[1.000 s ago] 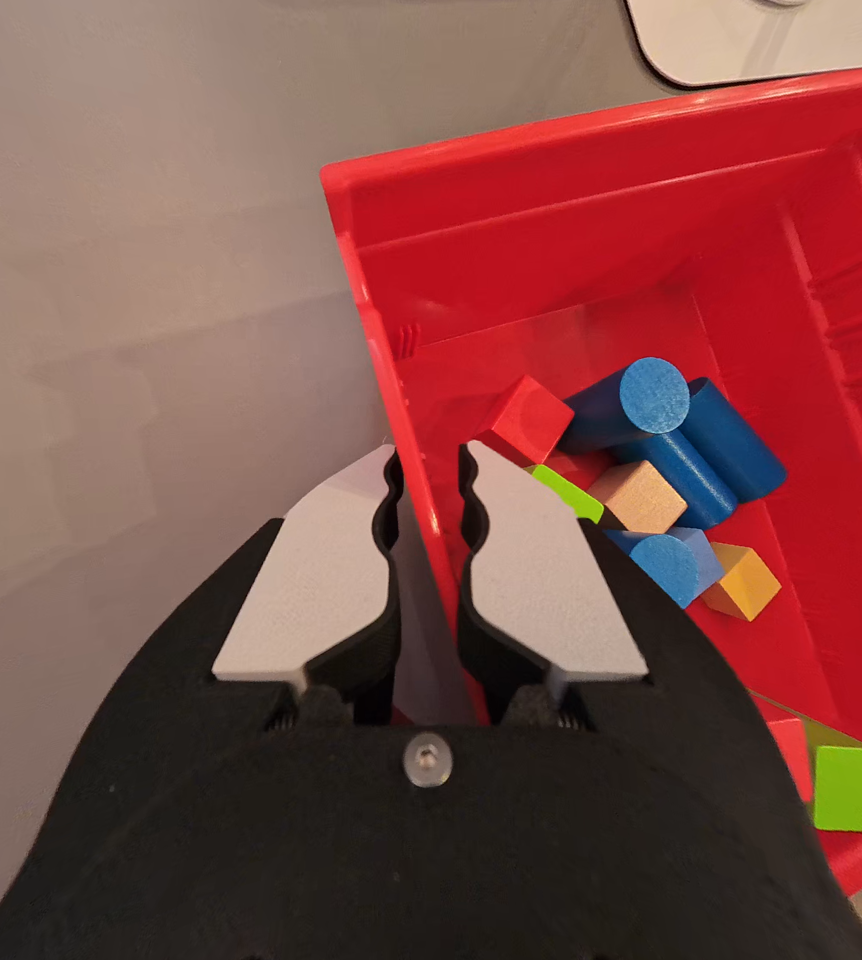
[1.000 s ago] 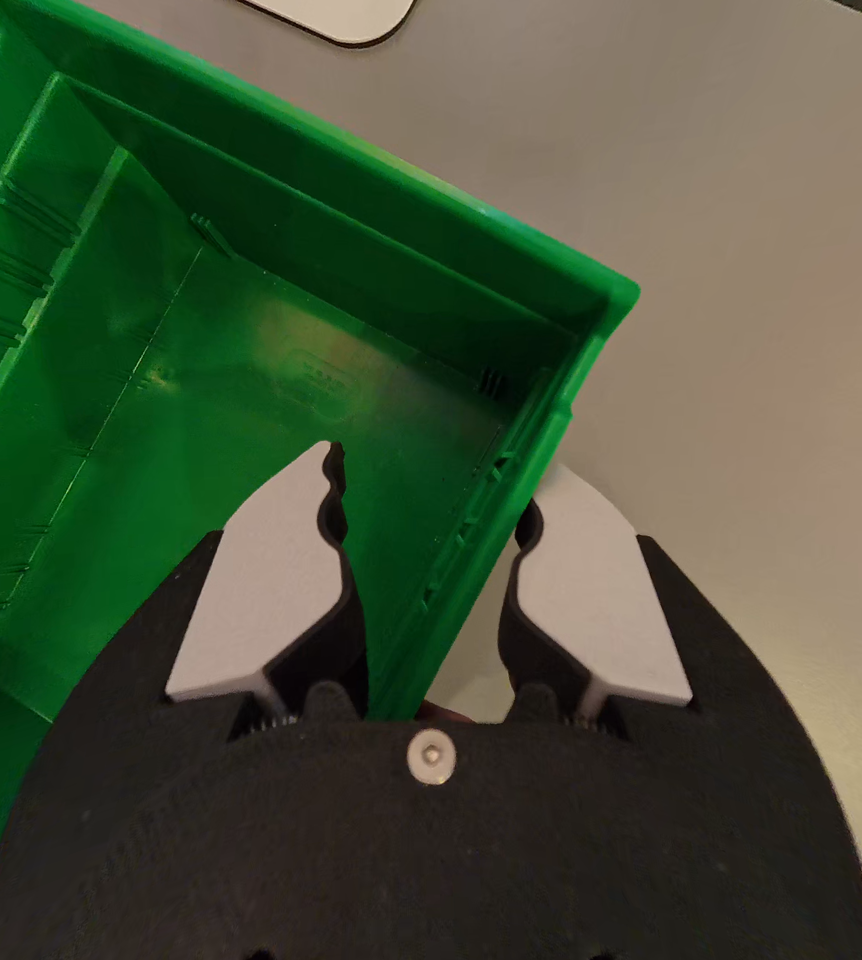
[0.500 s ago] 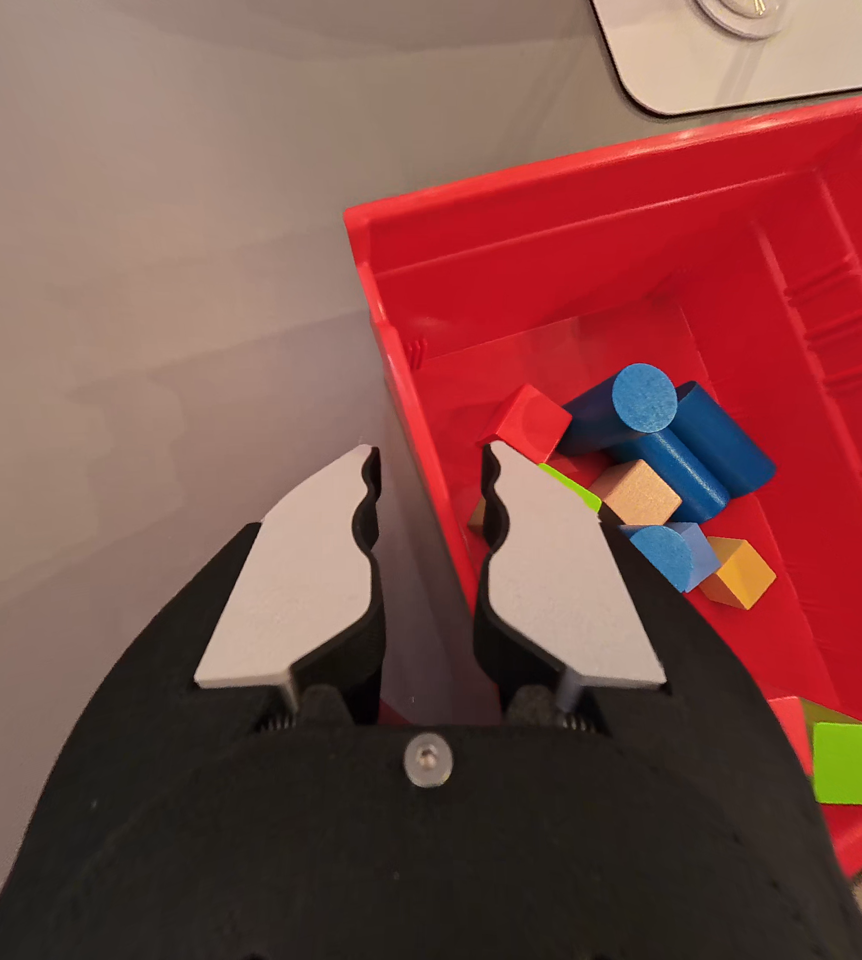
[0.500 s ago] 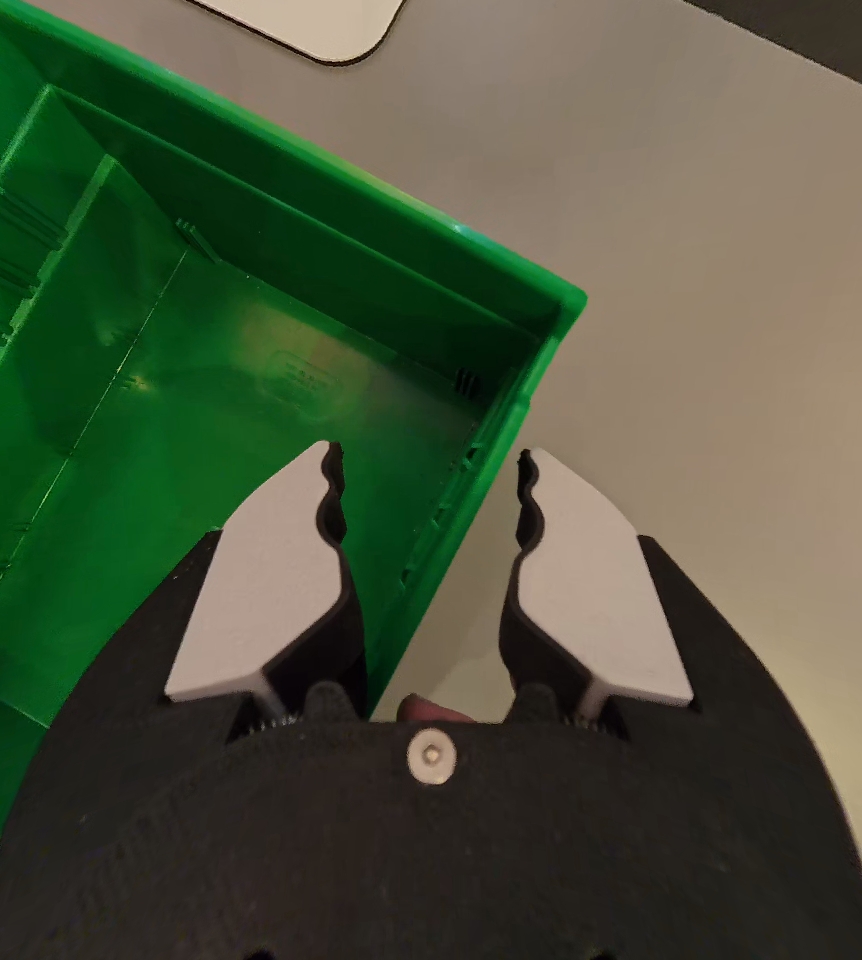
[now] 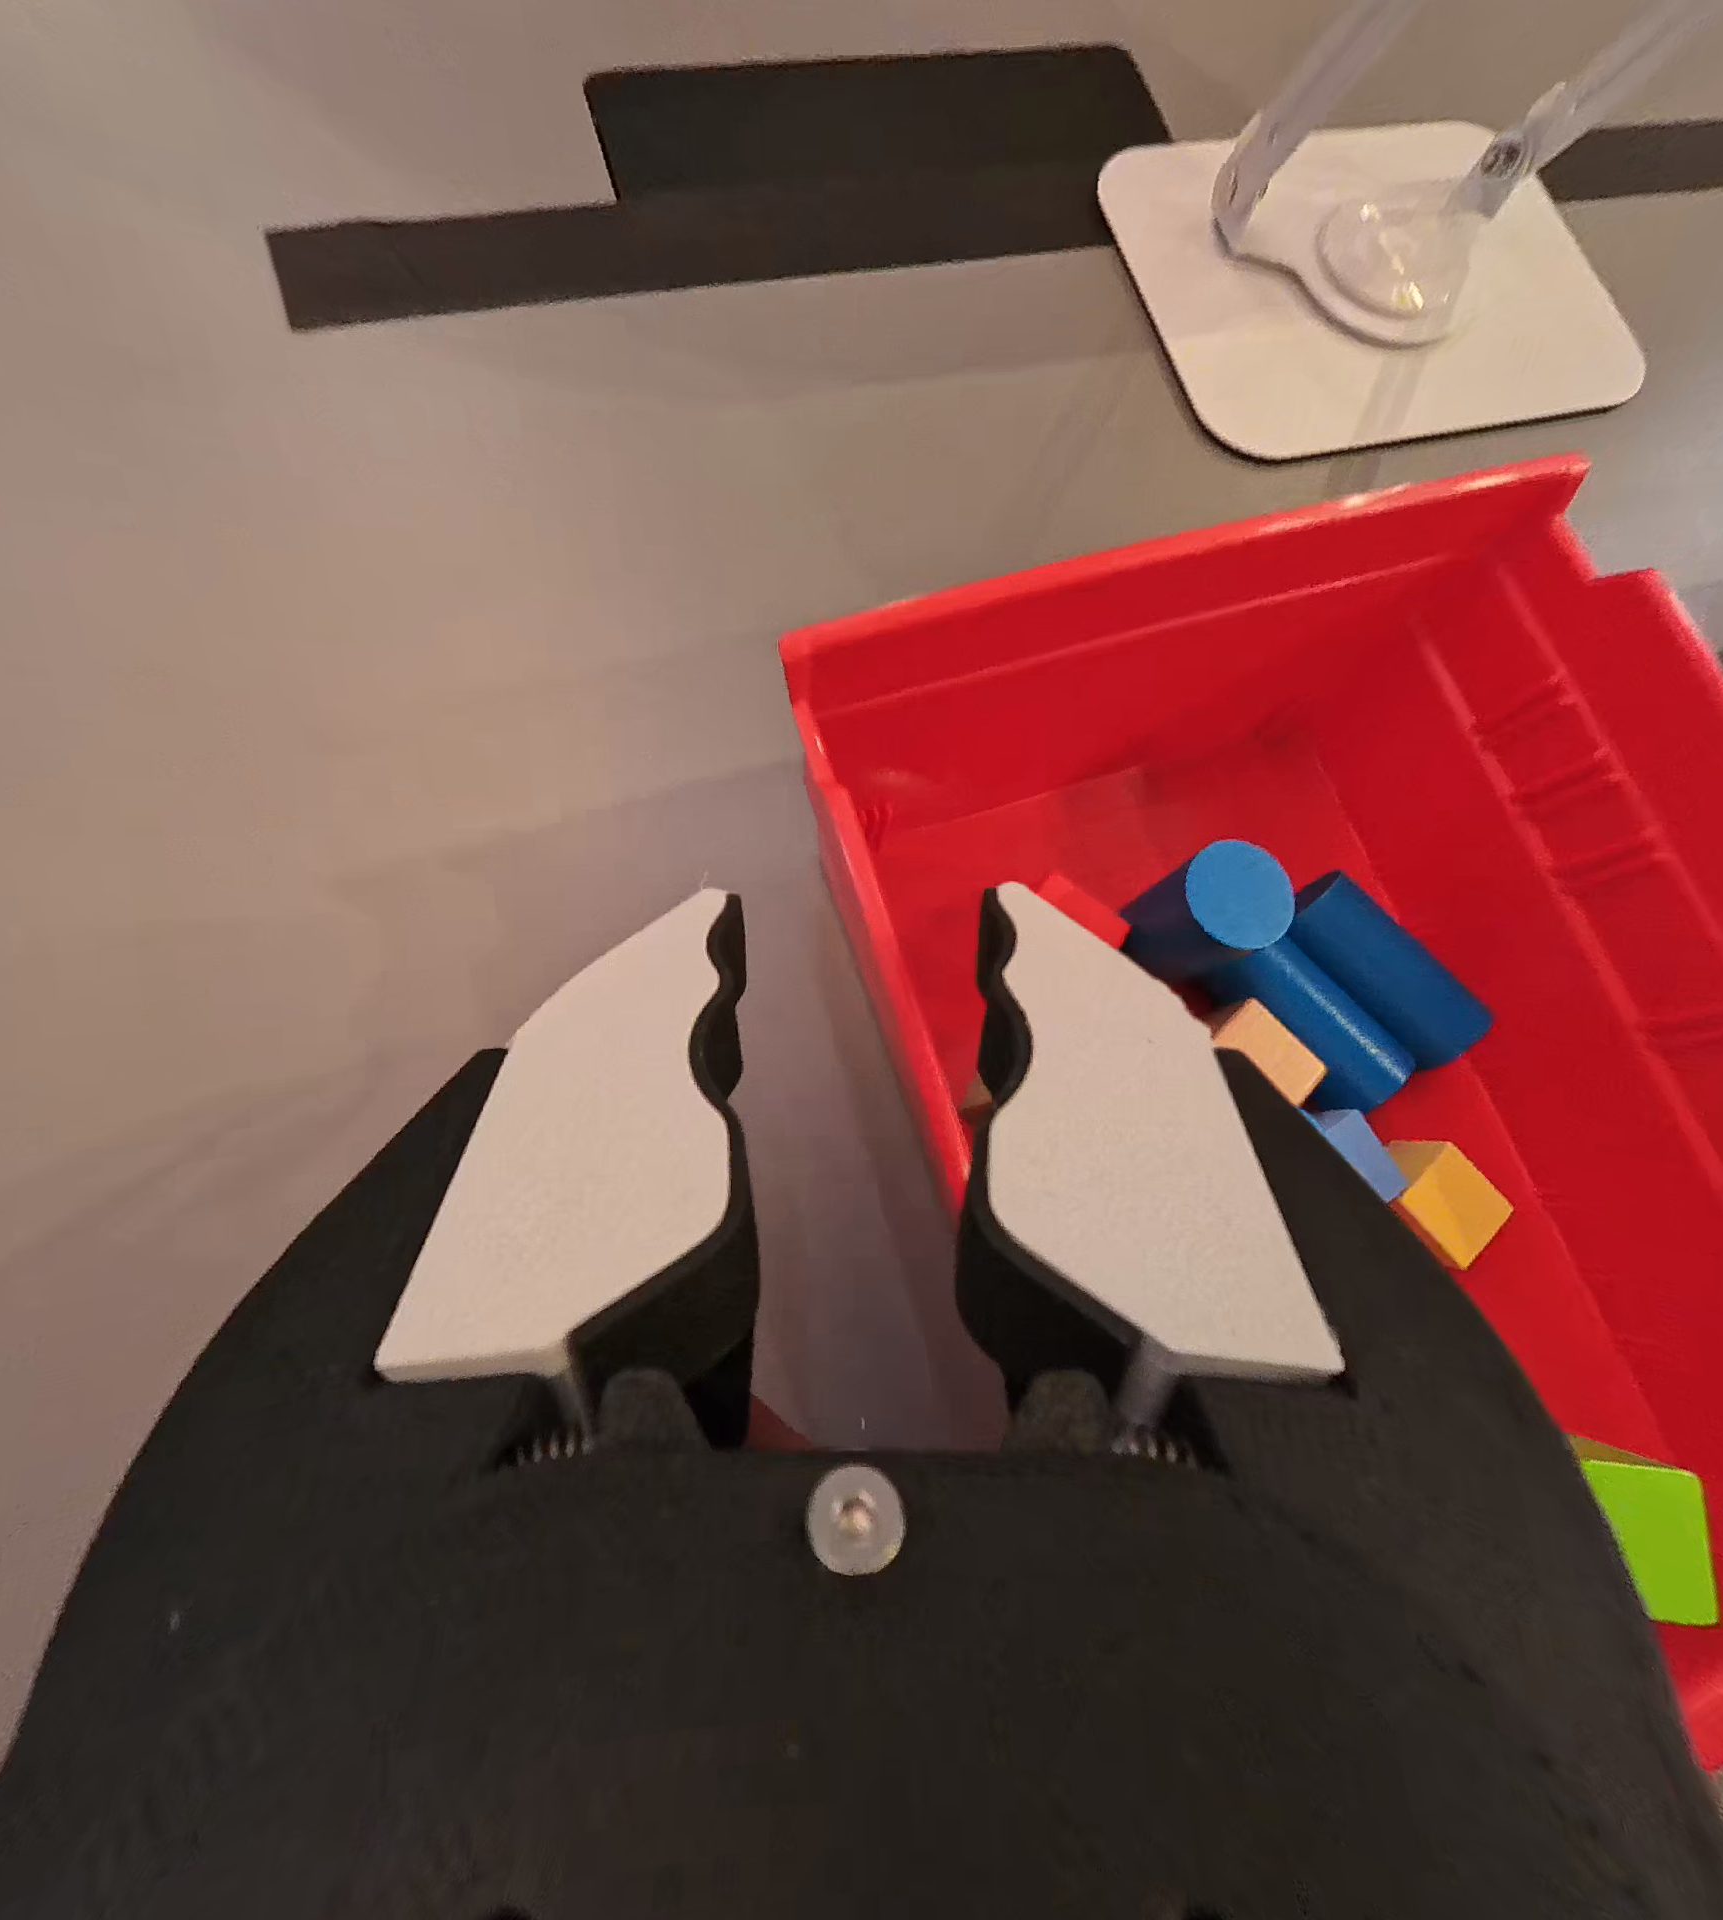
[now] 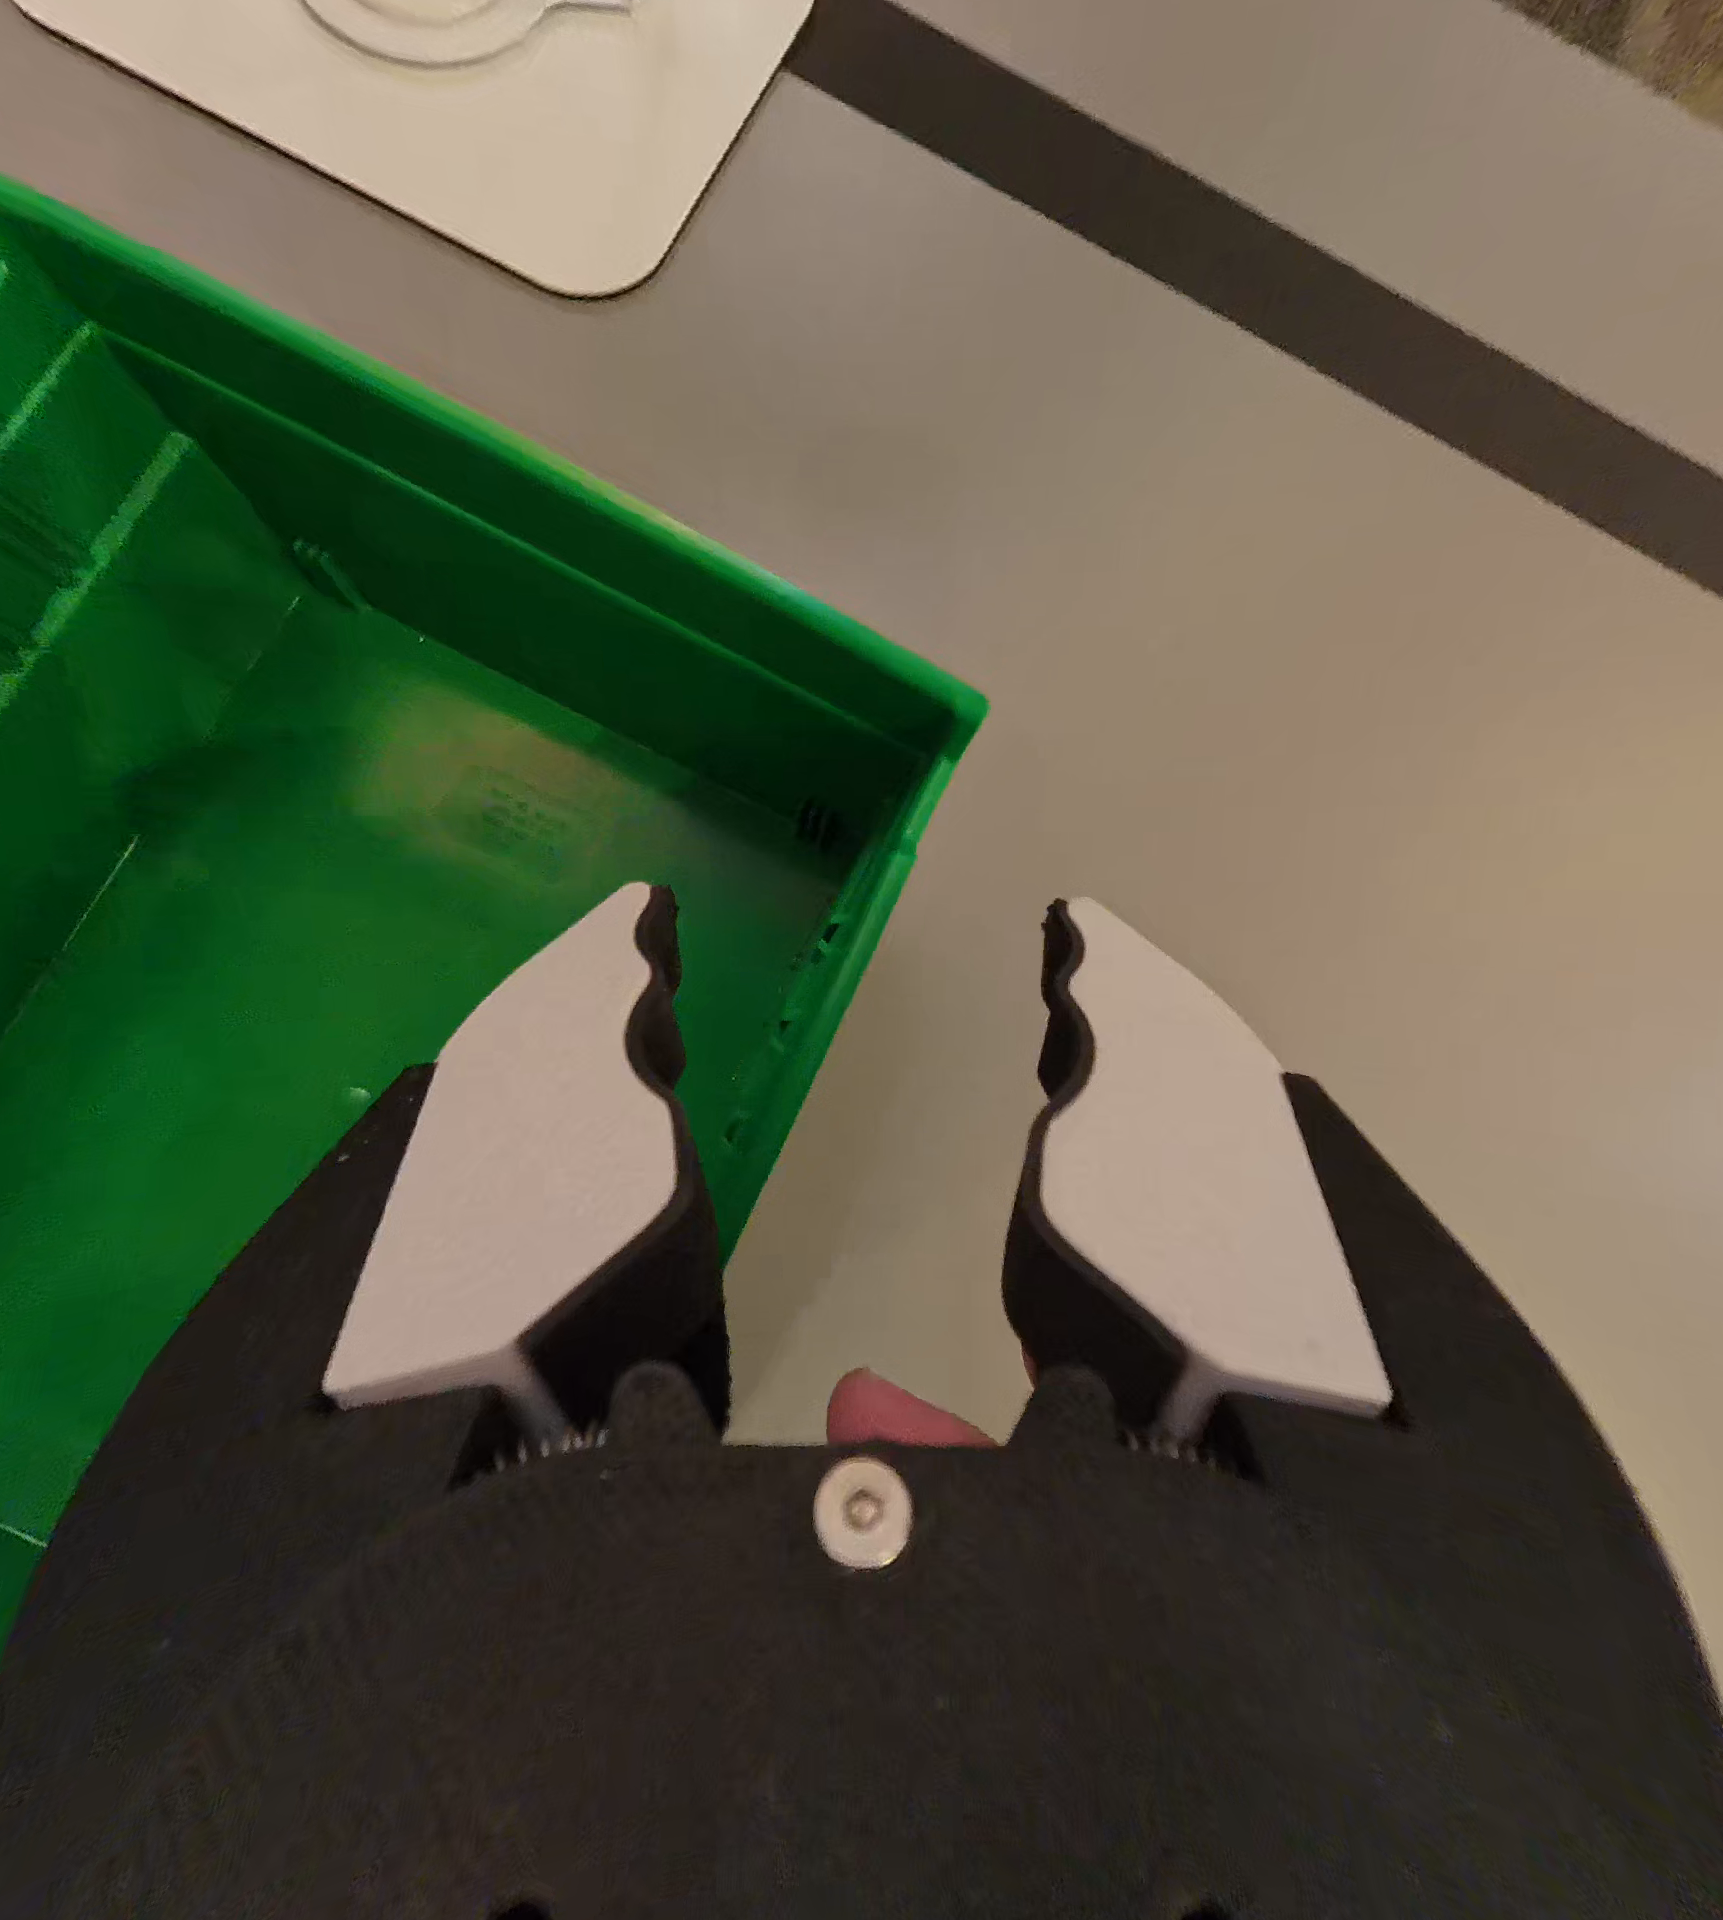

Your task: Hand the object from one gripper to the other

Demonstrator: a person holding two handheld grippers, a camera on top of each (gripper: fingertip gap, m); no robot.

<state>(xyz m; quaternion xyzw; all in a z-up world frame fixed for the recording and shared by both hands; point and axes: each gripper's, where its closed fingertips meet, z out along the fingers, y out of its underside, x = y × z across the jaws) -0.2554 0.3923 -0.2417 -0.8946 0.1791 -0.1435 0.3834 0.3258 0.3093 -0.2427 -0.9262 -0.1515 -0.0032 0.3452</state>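
In the left wrist view a red bin (image 5: 1200,582) holds several wooden blocks: blue cylinders (image 5: 1356,987), a tan cube (image 5: 1267,1055), an orange cube (image 5: 1449,1200), a red block (image 5: 1080,904) and a lime green block (image 5: 1657,1538). My left gripper (image 5: 857,914) is open and empty, raised above the bin's left wall. In the right wrist view an empty green bin (image 6: 483,582) sits at the left. My right gripper (image 6: 857,904) is open and empty above that bin's right wall.
A white mat (image 5: 1376,301) with a clear plastic stand (image 5: 1387,249) lies behind the bins; it also shows in the right wrist view (image 6: 462,135). Black tape strips (image 5: 732,197) (image 6: 1356,332) mark the grey table. Bare table lies left of the red bin and right of the green bin.
Both grippers have opened wider and pulled up and back from the bin walls they straddled. More of the table, tape and mat shows now.
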